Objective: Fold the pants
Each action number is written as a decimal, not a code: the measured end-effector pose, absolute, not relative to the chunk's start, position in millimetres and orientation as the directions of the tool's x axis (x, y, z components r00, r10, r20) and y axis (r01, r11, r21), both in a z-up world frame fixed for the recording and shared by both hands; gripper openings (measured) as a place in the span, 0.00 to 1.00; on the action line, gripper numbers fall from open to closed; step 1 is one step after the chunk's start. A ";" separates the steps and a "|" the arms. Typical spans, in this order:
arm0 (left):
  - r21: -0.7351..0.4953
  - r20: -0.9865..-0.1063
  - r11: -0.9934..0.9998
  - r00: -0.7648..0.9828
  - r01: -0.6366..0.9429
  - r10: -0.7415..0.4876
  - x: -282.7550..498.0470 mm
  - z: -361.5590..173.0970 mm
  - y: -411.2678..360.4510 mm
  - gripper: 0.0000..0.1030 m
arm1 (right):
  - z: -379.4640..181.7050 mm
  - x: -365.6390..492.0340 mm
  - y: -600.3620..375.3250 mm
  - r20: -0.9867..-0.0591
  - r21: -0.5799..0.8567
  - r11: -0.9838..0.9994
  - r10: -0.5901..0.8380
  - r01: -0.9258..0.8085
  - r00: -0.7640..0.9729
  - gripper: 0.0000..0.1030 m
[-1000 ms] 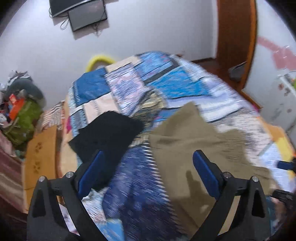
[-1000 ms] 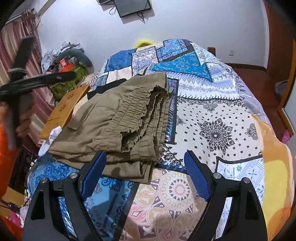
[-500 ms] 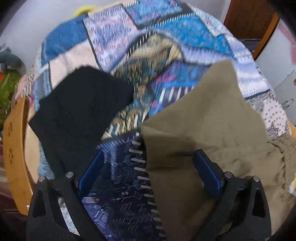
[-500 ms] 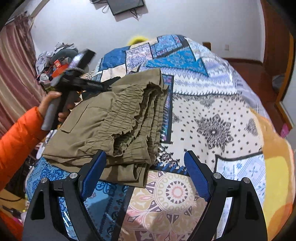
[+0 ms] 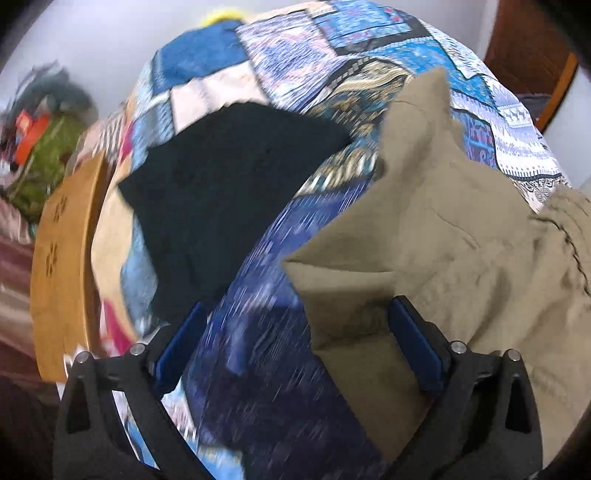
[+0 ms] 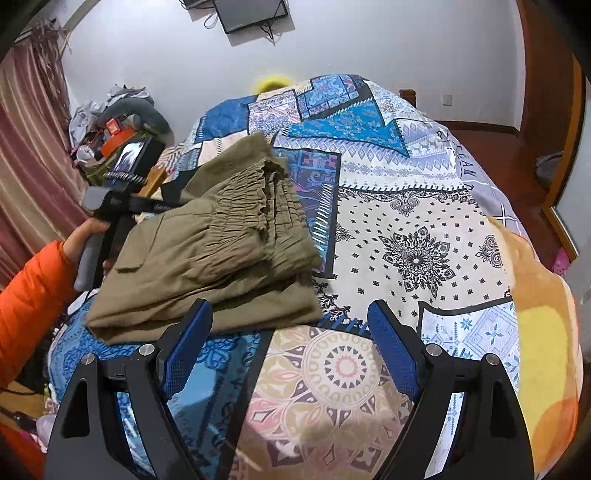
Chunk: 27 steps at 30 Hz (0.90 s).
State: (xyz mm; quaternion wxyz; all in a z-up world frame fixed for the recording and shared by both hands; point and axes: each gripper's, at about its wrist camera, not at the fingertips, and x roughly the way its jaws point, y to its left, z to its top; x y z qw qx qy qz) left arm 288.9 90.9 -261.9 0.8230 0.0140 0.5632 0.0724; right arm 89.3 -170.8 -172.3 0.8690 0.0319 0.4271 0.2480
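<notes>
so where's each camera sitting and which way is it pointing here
Left wrist: rides the left gripper, tilted steeply down at the khaki pants corner and a black garment; only its open blue fingers show.
Right wrist: rides the right gripper, looking across the bed toward the wall; its open fingers, an orange sleeve and a hand show.
Shared: pants, patterned bedspread.

Home bedroom, patchwork bedspread (image 6: 406,206) on bed, wall-mounted screen (image 6: 251,13), striped curtain (image 6: 26,122), wooden door (image 6: 546,66)
</notes>
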 end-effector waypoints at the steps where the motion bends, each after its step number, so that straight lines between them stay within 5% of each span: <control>1: 0.096 -0.928 0.990 0.350 -0.107 0.128 282.5 -259.5 93.8 0.97 | -171.0 87.7 -170.1 -0.723 0.267 0.873 0.461 -0.407 0.515 0.81; 13: -0.098 -0.910 0.995 0.405 -0.004 -0.087 181.2 -233.3 67.2 0.97 | -177.2 83.3 -153.2 -0.719 0.255 0.864 0.470 -0.434 0.512 0.81; 20: 0.054 -0.882 0.998 0.467 -0.024 0.059 166.1 -227.8 69.9 0.93 | -195.8 98.0 -161.6 -0.734 0.324 0.849 0.504 -0.418 0.455 0.81; 27: 0.043 -0.888 0.998 0.455 -0.053 0.063 156.1 -233.7 100.5 0.93 | -197.1 95.3 -167.9 -0.731 0.328 0.848 0.507 -0.416 0.457 0.78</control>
